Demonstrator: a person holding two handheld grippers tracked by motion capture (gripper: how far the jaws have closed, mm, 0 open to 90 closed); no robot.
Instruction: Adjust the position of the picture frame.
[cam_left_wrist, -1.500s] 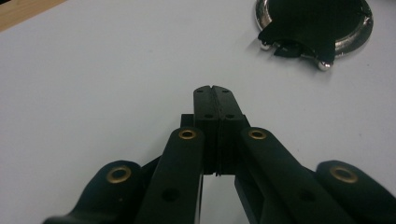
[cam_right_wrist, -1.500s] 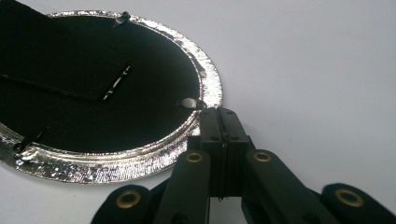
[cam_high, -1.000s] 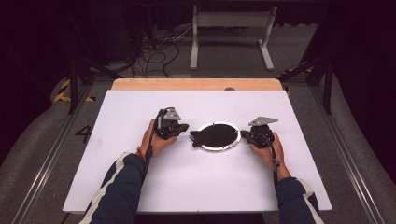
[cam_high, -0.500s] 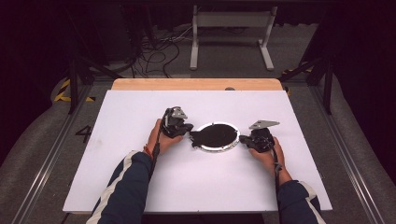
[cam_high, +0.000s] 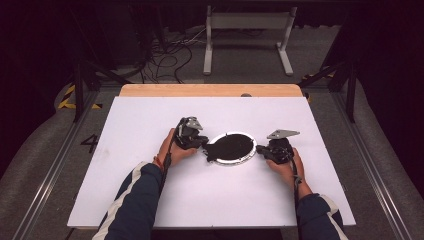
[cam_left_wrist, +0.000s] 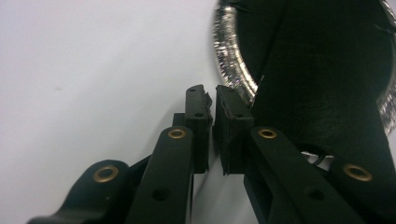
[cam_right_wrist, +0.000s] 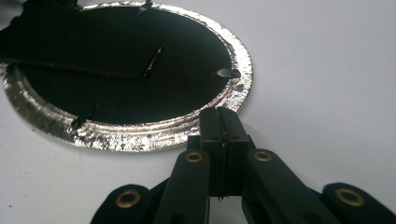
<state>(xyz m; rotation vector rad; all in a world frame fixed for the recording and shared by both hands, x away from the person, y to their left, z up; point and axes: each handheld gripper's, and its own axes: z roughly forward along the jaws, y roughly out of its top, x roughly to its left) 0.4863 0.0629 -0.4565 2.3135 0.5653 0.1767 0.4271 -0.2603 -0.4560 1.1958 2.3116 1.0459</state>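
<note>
Left hand-held gripper (cam_left_wrist: 215, 100) just cracked open a sliver, nothing btwn pads, prob letting go of foil disc (cam_high: 231, 148). Right hand-held gripper (cam_right_wrist: 223, 116) clamped shut at disc rim.

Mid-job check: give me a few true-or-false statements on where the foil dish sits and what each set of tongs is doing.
1. The foil-rimmed dish lies on the white board. True.
2. The right tongs stand wide open. False: they are shut, tips at the dish's rim.
3. The left tongs clamp the dish's rim. False: their jaws have just been opening, with a narrow gap and nothing between them.
4. The two tongs sit at opposite sides of the dish. True.
</note>
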